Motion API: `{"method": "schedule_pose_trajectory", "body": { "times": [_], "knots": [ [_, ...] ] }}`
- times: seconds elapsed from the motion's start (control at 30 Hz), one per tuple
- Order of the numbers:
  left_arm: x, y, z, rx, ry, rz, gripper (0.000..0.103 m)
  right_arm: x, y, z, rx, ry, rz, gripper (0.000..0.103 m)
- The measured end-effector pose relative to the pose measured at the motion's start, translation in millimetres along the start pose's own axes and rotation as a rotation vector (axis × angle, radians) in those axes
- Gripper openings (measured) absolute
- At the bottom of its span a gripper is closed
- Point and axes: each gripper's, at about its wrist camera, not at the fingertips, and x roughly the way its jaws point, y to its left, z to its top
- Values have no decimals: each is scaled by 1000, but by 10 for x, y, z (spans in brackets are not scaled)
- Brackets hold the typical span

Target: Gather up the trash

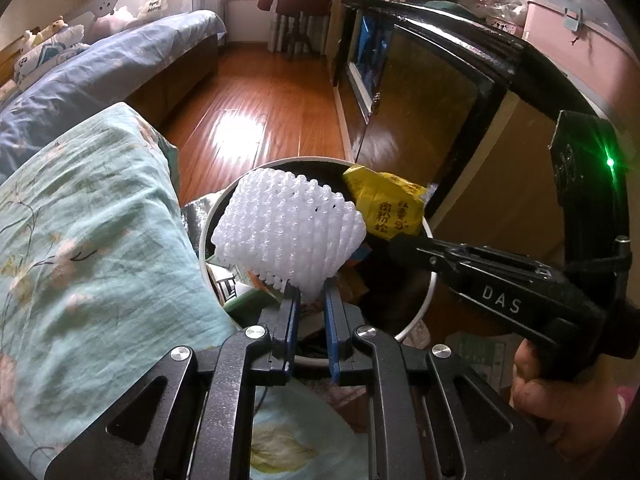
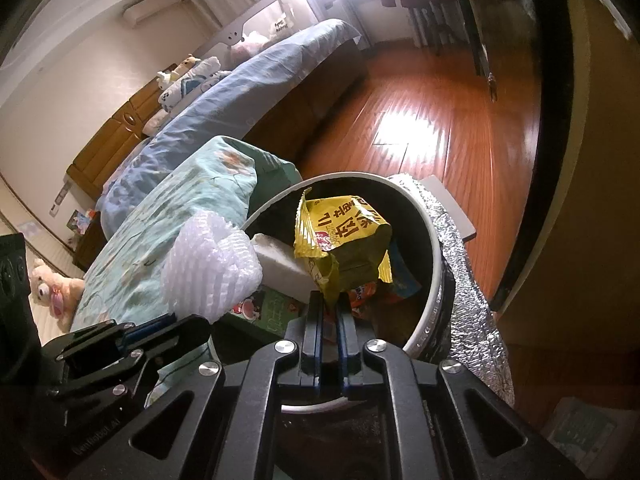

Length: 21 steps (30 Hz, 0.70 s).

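We see a white foam net (image 1: 290,232) held up over the bin (image 1: 425,300), its lower corner between the left jaws. Beside it a crumpled yellow wrapper (image 2: 340,240) with printed characters hangs upright above the bin, its bottom edge between the right jaws. The round, white-rimmed bin stands on the wooden floor, already holding cartons and colourful packets.

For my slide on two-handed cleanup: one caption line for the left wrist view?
Left gripper holds white foam fruit netting over the trash bin; right gripper brings a yellow snack wrapper.
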Motion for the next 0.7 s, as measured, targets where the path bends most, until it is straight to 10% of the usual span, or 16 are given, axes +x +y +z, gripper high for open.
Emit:
{"method": "schedule_pose_trajectory", "body": {
  "times": [0.37, 0.7],
  "knots": [
    [-161, 53, -60, -14, -36, 27, 35, -98, 8, 10, 30, -15, 6, 16],
    [-591, 384, -383, -151, -91, 55, 45, -361, 247, -115, 29, -81, 45, 68]
  ]
}}
